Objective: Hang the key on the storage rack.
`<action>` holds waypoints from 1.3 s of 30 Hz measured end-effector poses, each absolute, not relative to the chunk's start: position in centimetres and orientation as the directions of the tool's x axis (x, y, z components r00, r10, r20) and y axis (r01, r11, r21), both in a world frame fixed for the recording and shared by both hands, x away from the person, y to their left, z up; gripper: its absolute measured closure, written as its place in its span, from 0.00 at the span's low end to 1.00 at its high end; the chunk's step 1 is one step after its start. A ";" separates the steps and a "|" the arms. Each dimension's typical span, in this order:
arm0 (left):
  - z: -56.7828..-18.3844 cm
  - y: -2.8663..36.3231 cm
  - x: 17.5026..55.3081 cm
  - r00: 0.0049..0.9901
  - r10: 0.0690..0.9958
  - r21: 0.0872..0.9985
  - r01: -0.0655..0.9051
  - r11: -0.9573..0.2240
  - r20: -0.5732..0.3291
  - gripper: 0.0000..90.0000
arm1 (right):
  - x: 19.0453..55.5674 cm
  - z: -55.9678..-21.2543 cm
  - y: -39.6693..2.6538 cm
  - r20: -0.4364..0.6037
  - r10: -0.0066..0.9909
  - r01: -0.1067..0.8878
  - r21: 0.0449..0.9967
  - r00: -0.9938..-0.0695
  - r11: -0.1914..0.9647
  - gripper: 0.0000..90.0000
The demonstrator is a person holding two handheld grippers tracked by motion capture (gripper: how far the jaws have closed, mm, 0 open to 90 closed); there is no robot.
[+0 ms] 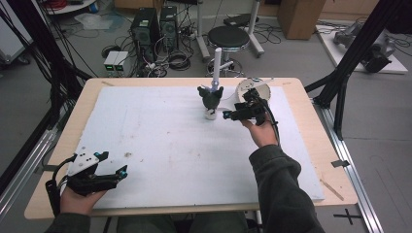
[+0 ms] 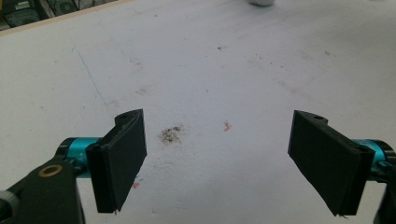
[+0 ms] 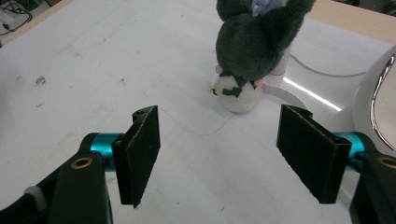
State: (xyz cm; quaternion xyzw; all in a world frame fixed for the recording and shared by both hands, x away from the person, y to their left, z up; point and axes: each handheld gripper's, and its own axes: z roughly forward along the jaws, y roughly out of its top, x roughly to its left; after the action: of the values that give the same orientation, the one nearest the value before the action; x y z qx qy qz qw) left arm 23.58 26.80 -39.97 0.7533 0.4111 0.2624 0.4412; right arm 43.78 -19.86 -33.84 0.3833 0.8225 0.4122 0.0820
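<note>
High view: a dark green plush toy (image 1: 210, 99) sits head-down on the white mat (image 1: 160, 141) at the far middle of the table (image 1: 58, 145). The right gripper (image 1: 227, 115) is just beside the toy; the left gripper (image 1: 112, 163) is well apart from it.

Left gripper view: jaws wide open over bare mat, holding nothing.

Right gripper view: jaws open and empty, the toy (image 3: 252, 46) beyond them. It looks light, soft and squashy; pinch the plump body
</note>
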 end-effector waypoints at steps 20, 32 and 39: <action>-39.9 26.7 23.6 0.528 0.849 0.882 0.386 -0.272 0.031 0.22 | 42.3 -34.2 -20.1 0.186 0.691 0.552 0.755 -0.698 0.354 0.24; -39.9 26.7 23.6 0.527 0.849 0.881 0.387 -0.272 0.030 0.22 | 41.3 -34.7 -20.8 0.191 0.692 0.552 0.759 -0.696 0.346 0.20; -39.9 26.7 23.6 0.526 0.850 0.882 0.388 -0.269 0.028 0.22 | 40.6 -35.2 -21.0 0.186 0.688 0.543 0.765 -0.702 0.347 0.19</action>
State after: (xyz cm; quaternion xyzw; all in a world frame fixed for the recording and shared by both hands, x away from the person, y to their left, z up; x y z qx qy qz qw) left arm 23.57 26.72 -39.94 0.7526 0.4113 0.2608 0.4432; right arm 40.59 -21.04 -35.21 0.3770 0.8163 0.4295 0.0842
